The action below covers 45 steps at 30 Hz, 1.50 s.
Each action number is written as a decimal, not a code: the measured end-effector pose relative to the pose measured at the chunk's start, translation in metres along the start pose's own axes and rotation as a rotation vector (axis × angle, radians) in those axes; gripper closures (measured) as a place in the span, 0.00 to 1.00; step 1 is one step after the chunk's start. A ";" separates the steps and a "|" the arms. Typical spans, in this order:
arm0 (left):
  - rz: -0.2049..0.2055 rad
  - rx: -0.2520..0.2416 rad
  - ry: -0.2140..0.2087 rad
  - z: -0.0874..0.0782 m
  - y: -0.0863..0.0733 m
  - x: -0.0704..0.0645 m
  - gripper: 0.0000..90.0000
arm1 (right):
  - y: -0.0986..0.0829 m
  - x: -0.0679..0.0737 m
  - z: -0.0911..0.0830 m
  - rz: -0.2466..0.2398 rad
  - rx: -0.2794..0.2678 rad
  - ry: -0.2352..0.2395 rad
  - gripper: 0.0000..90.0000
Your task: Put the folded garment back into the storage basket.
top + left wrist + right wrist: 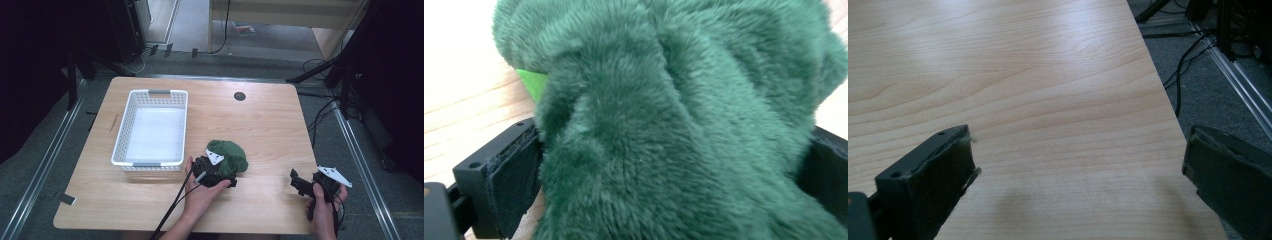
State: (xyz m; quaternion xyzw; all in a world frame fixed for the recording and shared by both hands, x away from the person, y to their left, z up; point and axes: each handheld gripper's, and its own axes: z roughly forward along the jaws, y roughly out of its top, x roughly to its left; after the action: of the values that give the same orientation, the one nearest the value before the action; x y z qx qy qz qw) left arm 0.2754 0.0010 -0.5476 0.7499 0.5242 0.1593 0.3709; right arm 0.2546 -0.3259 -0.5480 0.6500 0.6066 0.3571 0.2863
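No readable writing anywhere that I can spot, no brand marks on the grippers or the basket. The closest thing to a label is a bright green tab (533,82) peeking out from under the fuzzy stuff at the left of the left gripper view, and I can't read anything on it.

So, the main thing: a dark green plush cloth (229,156) bunched up on the wooden table (270,125), just right of center in the lower half of the high view. My left gripper (220,172) is on its near edge, and in the left gripper view the fleece (674,130) sits packed between both black jaws, touching the pads on each side, so it's pinching the cloth.

My right gripper (300,182) is in the lower right of the high view, well apart from the cloth, near the table's right edge. Its jaws are spread wide with bare wood between them in its own view.

Other stuff: a white perforated basket (125,127) sits left of center, near the cloth but not touching it. There's a small dark round grommet (239,96) toward the top of the table. Cables (1183,70) run across the grey floor off the right edge.
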 end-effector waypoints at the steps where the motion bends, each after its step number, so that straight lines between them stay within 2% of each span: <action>1: 0.009 0.004 0.003 0.001 0.000 0.000 0.00 | 0.000 0.000 0.000 0.000 0.001 0.000 0.00; 5: 0.024 0.003 0.021 0.003 -0.001 -0.001 0.04 | 0.000 0.000 0.000 0.000 0.001 0.000 0.00; 10: 0.030 -0.025 0.022 -0.002 0.000 -0.002 0.21 | 0.000 0.000 0.000 -0.001 0.001 -0.001 0.00; 11: 0.034 -0.028 0.021 -0.002 0.000 -0.002 0.27 | 0.000 0.000 0.000 -0.001 0.001 -0.001 0.00; 16: 0.010 -0.044 0.006 -0.008 0.004 0.002 0.35 | 0.000 0.000 0.000 -0.002 0.002 -0.001 0.00; 22: 0.004 -0.080 -0.018 -0.019 0.010 0.002 0.37 | 0.000 0.000 0.000 0.000 0.002 -0.001 0.00; 30: 0.010 -0.155 -0.048 -0.044 0.028 0.002 0.37 | 0.000 0.000 0.000 0.000 0.003 -0.001 0.00; 37: 0.005 -0.192 -0.040 -0.058 0.039 0.011 0.37 | 0.000 0.000 0.000 0.000 0.002 -0.002 0.00; 45: -0.019 -0.235 -0.027 -0.074 0.050 0.026 0.37 | 0.000 0.000 0.000 0.000 0.003 -0.003 0.00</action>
State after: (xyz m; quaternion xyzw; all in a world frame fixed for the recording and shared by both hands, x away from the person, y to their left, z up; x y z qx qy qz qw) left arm 0.2730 0.0447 -0.4657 0.6983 0.5038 0.2061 0.4648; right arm 0.2551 -0.3255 -0.5482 0.6511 0.6065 0.3553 0.2863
